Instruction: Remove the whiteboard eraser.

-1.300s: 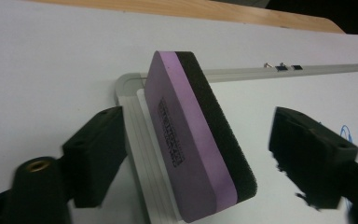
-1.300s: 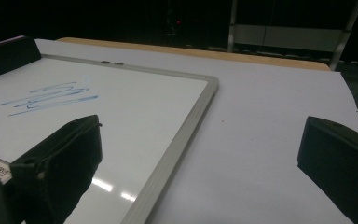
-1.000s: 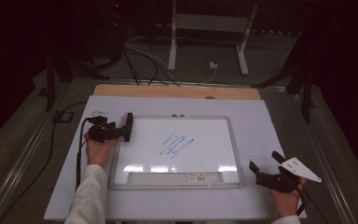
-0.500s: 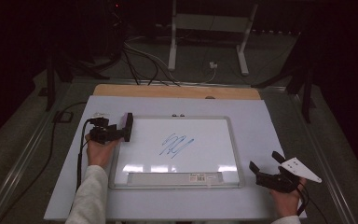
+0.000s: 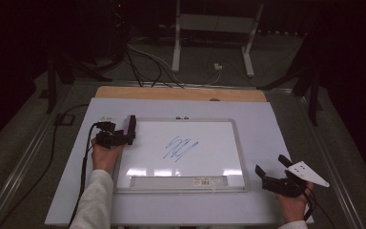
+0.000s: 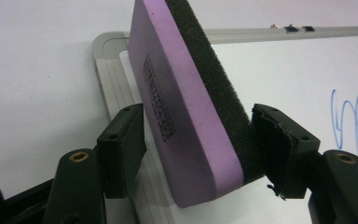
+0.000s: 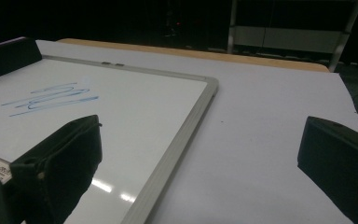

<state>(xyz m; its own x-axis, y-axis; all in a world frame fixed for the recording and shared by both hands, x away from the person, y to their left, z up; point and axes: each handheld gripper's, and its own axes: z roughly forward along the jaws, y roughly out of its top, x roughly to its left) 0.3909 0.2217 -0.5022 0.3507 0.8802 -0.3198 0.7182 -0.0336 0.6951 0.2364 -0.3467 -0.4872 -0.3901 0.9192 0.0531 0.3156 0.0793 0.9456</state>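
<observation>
A white sheet covers the table, with a strip of wood along its far edge. The room behind is dark, with a white stand and cables on the floor. A whiteboard lies flat in the middle, with a blue scribble on it.

The left gripper is at the board's left edge. Its fingers have been closing and now press on the purple eraser, which stands tilted on the frame with its black felt toward the scribble. A second ago the fingers were wider apart.

The right gripper has not moved. It waits by the board's near right corner, fingers wide apart and holding nothing.
</observation>
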